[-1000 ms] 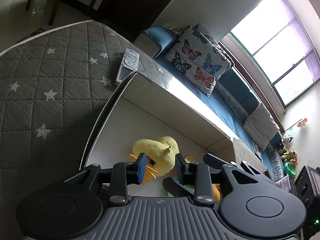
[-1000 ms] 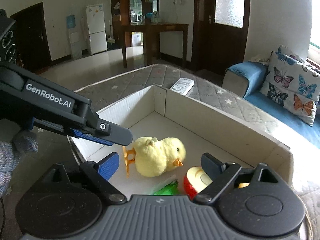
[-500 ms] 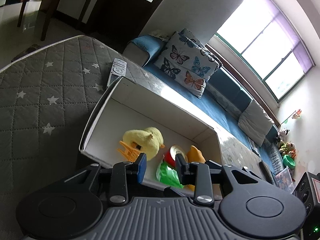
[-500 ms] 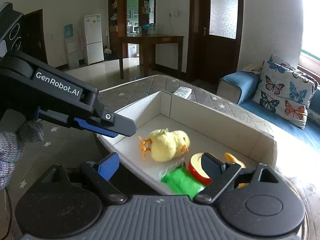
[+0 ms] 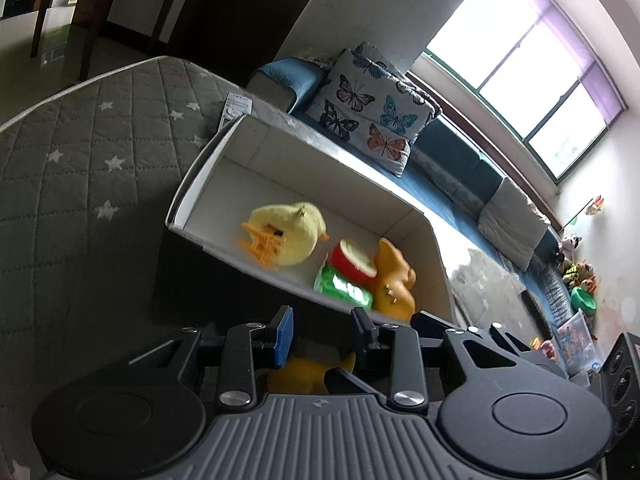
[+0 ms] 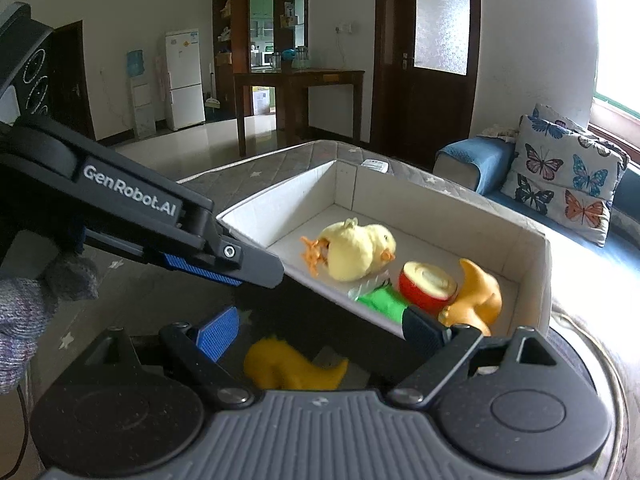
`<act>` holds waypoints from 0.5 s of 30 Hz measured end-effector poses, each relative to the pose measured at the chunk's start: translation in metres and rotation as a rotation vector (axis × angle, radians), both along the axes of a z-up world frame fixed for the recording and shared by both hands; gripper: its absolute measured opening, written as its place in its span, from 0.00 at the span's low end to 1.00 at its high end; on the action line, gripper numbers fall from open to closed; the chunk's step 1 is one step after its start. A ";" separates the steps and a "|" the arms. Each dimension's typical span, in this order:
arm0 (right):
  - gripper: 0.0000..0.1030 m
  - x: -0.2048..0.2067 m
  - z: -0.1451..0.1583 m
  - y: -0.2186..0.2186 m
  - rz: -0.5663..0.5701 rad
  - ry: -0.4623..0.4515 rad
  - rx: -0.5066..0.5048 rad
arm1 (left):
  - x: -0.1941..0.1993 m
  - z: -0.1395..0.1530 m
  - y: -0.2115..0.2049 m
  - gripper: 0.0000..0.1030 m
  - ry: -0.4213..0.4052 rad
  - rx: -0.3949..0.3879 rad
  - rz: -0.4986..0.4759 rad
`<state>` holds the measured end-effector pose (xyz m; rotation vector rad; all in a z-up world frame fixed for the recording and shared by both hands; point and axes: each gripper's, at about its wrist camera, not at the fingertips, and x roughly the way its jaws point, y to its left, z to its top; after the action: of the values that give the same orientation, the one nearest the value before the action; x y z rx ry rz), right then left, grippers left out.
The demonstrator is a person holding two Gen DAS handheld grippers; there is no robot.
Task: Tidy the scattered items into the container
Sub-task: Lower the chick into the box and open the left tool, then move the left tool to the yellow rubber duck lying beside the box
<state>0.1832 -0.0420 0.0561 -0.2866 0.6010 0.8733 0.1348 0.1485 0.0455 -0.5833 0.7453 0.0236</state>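
Note:
A white-lined cardboard box [image 5: 200,184] [image 6: 440,208] sits on the grey star-quilted mat [image 5: 80,168]. Inside it lie a yellow plush chick [image 5: 288,232] [image 6: 356,252], a red apple half [image 5: 354,260] [image 6: 426,286], a green toy [image 5: 342,284] [image 6: 380,300] and an orange toy [image 5: 394,280] [image 6: 480,296]. A yellow toy [image 5: 304,372] [image 6: 292,368] lies on the mat outside the box's near wall, low between the fingers of both grippers. My left gripper [image 5: 324,334] [image 6: 256,272] is open and holds nothing. My right gripper [image 6: 320,332] stands wide open above the yellow toy.
A white remote control [image 5: 236,108] [image 6: 374,166] lies on the mat beyond the box. A blue sofa with a butterfly cushion [image 5: 372,108] [image 6: 564,180] runs along the right. A gloved hand [image 6: 24,308] holds the left gripper. A dark table [image 6: 296,92] stands farther back.
Both grippers have drawn back from over the box, so it now lies farther ahead. The yellow toy on the mat has come into view under the fingers. Jaw widths look unchanged.

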 end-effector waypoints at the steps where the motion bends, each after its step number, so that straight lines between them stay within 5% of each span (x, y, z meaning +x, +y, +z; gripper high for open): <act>1: 0.88 -0.002 -0.001 0.000 0.000 -0.001 -0.001 | -0.002 -0.002 -0.001 0.33 0.003 0.007 0.000; 15: 0.88 -0.021 -0.020 -0.008 -0.021 0.018 0.001 | -0.020 -0.021 -0.014 0.33 0.044 0.085 0.001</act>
<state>0.1623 -0.0496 0.0362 -0.2717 0.6193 0.8560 0.1145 0.1347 0.0246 -0.5031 0.7829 0.0694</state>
